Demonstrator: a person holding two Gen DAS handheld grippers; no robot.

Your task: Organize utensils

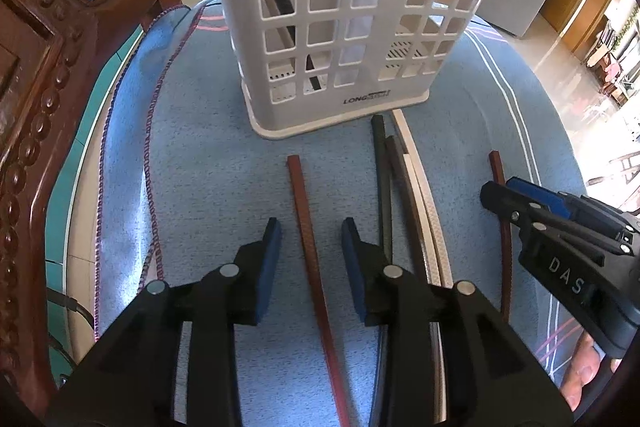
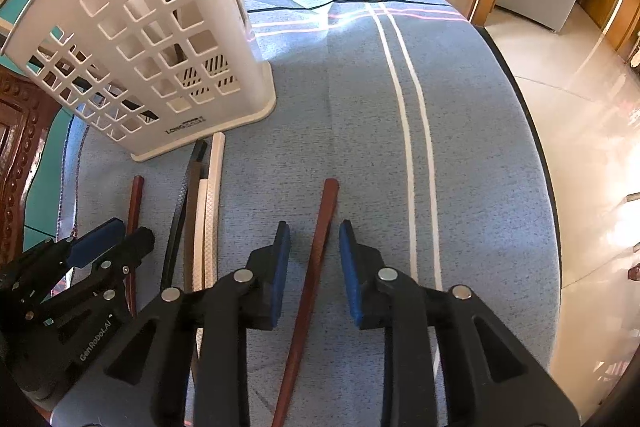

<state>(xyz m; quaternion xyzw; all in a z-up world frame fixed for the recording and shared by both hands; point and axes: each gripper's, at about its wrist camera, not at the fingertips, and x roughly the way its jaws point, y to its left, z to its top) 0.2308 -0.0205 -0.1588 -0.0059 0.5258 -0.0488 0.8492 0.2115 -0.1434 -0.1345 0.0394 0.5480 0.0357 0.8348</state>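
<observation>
Each gripper straddles a reddish chopstick lying lengthwise between apart pads on the bench cloth: left gripper (image 1: 311, 227) over one chopstick (image 1: 304, 223), right gripper (image 2: 314, 229) over another (image 2: 322, 227), both pointing toward the white basket (image 1: 344, 27)

Loose chopsticks (image 1: 310, 247) lie flat on the cloth before an upright white slotted holder (image 1: 352, 15).

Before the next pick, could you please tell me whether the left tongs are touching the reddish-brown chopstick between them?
Apart. The left wrist view shows blue cloth on both sides of the reddish-brown chopstick, between it and each pad of the left tongs.
</observation>
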